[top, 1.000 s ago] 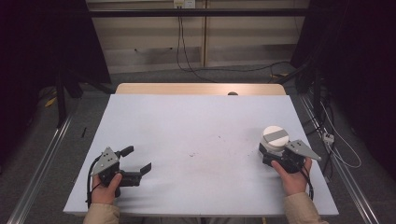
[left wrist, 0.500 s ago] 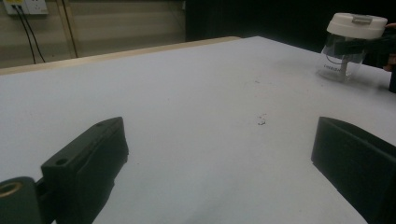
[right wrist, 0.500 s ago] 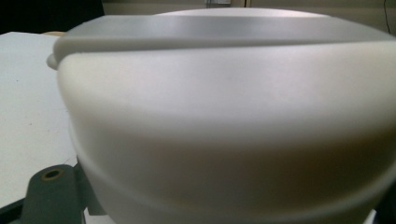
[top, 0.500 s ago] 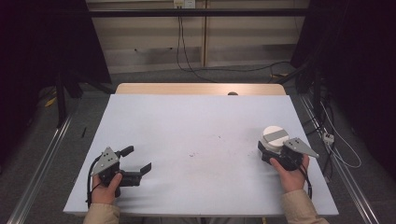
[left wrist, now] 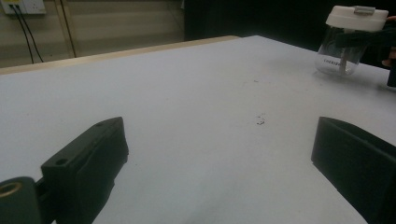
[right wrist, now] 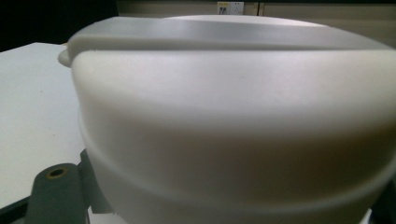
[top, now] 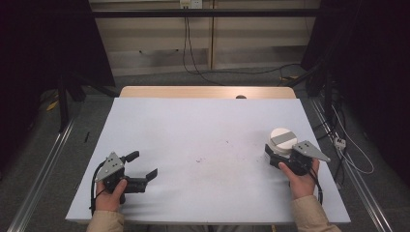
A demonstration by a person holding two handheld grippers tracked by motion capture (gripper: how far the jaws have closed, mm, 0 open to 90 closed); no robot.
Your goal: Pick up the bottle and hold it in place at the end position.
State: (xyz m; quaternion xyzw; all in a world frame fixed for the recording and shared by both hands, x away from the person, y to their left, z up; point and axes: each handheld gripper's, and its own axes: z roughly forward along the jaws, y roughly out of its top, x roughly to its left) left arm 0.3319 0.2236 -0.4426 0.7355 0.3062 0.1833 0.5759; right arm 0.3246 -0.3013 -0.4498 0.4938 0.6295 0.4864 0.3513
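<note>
A clear jar (top: 283,139) with a white lid and a grey strip across the top stands at the right of the white table (top: 208,130). My right gripper (top: 277,151) is shut on the jar, just below the lid; its jaws have just been closing with the jar between them. In the right gripper view the jar's lid (right wrist: 233,107) looms very close. At the front left, my left gripper (top: 143,165) rests low over the table, open, with nothing between its jaws. The left gripper view looks past that gripper (left wrist: 219,156) to the jar (left wrist: 348,44) far off at the upper right.
A wooden strip (top: 208,92) runs along the table's far edge, with a small dark thing (top: 240,97) on it. Metal rails (top: 43,169) flank the table on the floor. Cables (top: 348,150) lie on the floor at the right. A few dark specks (top: 200,159) mark the table's middle.
The right gripper's jaws have closed in on the jar. Both hands and the jar have stayed where they were.
</note>
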